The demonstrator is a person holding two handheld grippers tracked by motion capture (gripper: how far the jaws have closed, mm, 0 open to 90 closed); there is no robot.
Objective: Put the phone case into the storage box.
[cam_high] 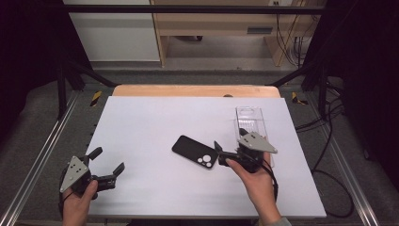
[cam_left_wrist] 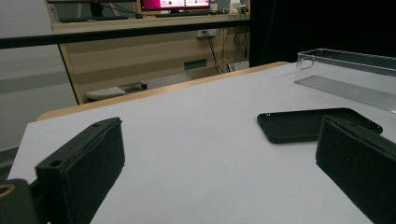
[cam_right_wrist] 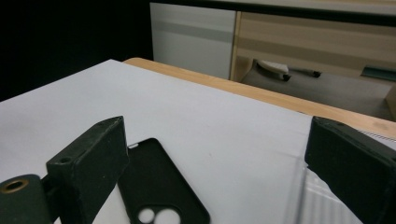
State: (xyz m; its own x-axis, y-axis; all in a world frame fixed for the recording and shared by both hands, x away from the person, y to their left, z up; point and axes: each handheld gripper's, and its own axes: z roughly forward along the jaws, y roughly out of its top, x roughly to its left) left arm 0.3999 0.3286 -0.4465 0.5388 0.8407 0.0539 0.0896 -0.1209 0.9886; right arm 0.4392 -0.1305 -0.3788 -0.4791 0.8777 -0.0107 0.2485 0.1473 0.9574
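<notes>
Step in hand, as judged: approach to the phone case point(cam_high: 195, 152), ahead of any grip.

Right gripper point(cam_high: 229, 147): jaws stand wide apart and hold nothing. In the right gripper view the phone case point(cam_right_wrist: 159, 191) lies flat on the white table point(cam_right_wrist: 196, 121), partly behind the left-hand jaw and reaching into the gap between the two jaws, camera cut-outs nearest the jaws. The clear plastic box point(cam_high: 251, 123) lies just beyond and beside the right-hand jaw.

Left gripper point(cam_high: 107, 165): jaws also stand wide apart, empty. In the left gripper view the phone case point(cam_left_wrist: 313, 124) lies well ahead of the jaws, touching neither, just past the right-hand one, with the clear plastic box point(cam_left_wrist: 348, 77) farther off.

Next move, as judged: lower the right gripper until one jaw passes over and the other under a case edge, then close. The case is thin and flat on the table, so a jaw tip must catch the raised rim; a slip would push the case along
</notes>
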